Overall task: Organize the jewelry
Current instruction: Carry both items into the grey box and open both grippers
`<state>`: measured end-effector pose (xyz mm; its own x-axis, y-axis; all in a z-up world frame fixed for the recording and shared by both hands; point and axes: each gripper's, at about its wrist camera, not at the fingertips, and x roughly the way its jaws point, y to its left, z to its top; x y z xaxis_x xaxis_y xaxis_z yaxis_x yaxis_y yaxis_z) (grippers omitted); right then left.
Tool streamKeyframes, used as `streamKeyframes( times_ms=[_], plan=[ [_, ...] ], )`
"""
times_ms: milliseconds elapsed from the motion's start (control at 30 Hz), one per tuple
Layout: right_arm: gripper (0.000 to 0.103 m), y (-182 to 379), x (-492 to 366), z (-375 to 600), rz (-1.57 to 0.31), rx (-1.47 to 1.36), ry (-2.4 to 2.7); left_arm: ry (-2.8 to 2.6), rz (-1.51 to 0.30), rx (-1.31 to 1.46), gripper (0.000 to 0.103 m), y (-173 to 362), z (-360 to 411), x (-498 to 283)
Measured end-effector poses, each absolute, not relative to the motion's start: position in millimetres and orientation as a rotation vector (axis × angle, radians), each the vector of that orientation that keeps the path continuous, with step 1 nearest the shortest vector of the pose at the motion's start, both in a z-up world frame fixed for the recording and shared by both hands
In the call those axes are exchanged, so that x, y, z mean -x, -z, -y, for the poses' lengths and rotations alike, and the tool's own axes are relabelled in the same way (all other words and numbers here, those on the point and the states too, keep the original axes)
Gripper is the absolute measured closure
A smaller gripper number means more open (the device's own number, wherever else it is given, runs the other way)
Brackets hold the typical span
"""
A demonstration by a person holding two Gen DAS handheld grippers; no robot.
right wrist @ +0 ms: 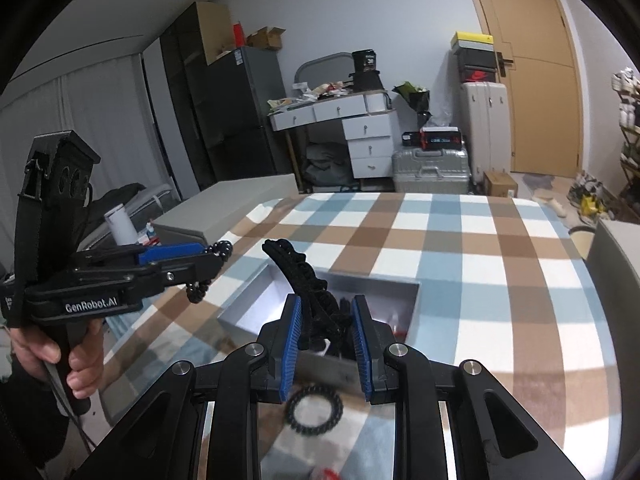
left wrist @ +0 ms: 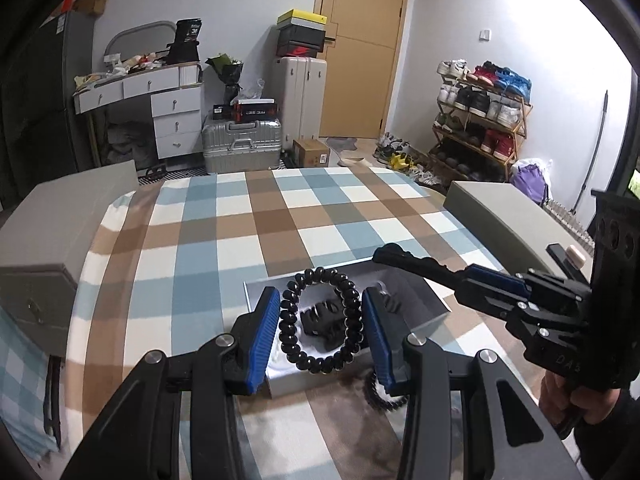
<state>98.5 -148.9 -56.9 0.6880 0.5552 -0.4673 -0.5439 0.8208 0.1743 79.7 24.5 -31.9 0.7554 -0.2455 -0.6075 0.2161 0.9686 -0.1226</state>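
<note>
Left wrist view: left gripper (left wrist: pixel 320 316) fingers pinch a black bead bracelet (left wrist: pixel 320 320) above the open box (left wrist: pixel 416 304) mid-bed, right gripper (right wrist: pixel 326 340) clamps a dark strand (right wrist: pixel 304 276); either could slip and miss.

two hand-held grippers: the left hand-held gripper (left wrist: pixel 321 322) and the right hand-held gripper (right wrist: pixel 326 340). two black bead bracelets: one bead bracelet (left wrist: pixel 320 318), another bracelet on the bed (right wrist: pixel 315 405) at six o'clock of the one grey box (right wrist: pixel 256 306). one curved black piece (right wrist: pixel 304 280). two suitcases (left wrist: pixel 240 140).
</note>
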Motion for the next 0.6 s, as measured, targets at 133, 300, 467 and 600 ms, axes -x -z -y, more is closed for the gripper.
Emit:
streamKeyframes(
  times_ms=[133,300,467,600],
  plan=[
    [0.079,56.6,-112.7,144.9,-0.537,-0.014,-0.62,0.273,-0.692,0.061,0.067,38.0,-25.8,-94.4],
    [0.079,63.4,-125.8,136.5,-0.562,0.011,-0.63,0.287,-0.732,0.082,0.067,47.3,-25.9,-109.3],
    [0.079,72.4,-135.3,132.6,-0.591,0.024,-0.635,0.295,-0.77,0.091,0.067,56.6,-24.8,-117.8],
    [0.079,80.0,-142.2,133.6,-0.614,0.022,-0.634,0.305,-0.799,0.093,0.067,64.5,-23.2,-122.8]
  ],
)
